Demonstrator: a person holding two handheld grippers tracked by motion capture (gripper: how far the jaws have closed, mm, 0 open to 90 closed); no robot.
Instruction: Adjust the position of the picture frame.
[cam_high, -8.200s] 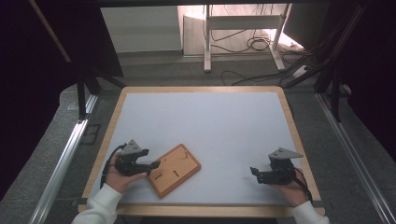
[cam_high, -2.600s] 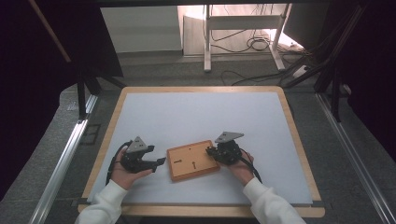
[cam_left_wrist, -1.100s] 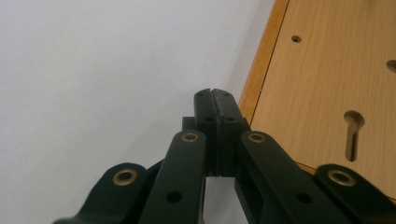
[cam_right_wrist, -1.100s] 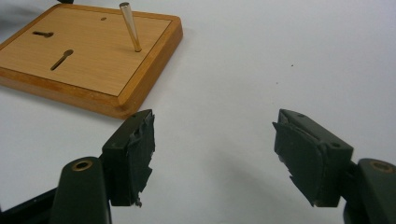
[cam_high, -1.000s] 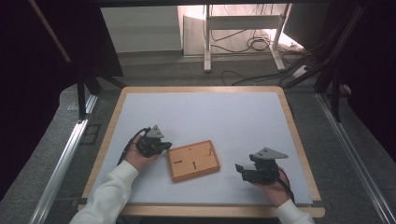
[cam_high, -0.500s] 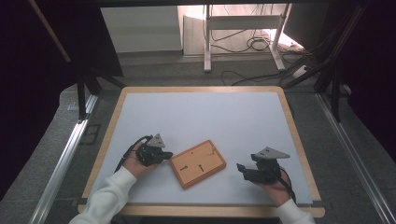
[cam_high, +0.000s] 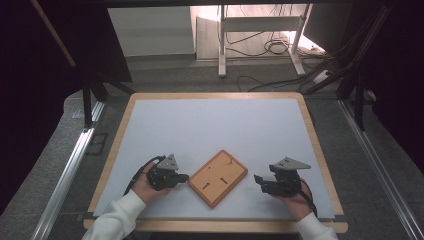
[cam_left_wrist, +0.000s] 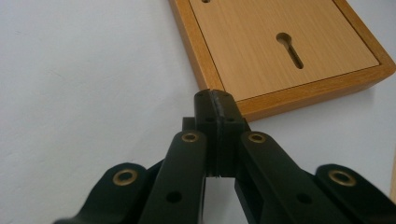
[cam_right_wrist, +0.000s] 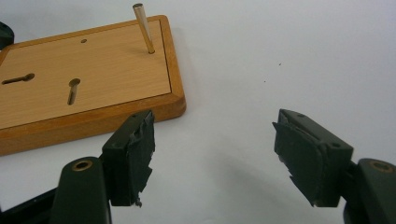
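Board (cam_high: 218, 178) lay skewed on bench (cam_high: 210, 125) between both tools, left hand-held gripper (cam_high: 184, 176) closed empty, tips at its corner, right hand-held gripper (cam_high: 258, 180) open, just beside it.

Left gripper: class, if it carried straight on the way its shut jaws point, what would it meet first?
Most likely the wooden board: the left gripper aims its shut tips at the board's near edge, seemingly just short of touching.

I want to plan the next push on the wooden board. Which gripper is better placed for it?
Probably the left. The left gripper, jaws shut, sits right at the wooden board's corner. The right gripper stands open, apart from the board's edge.
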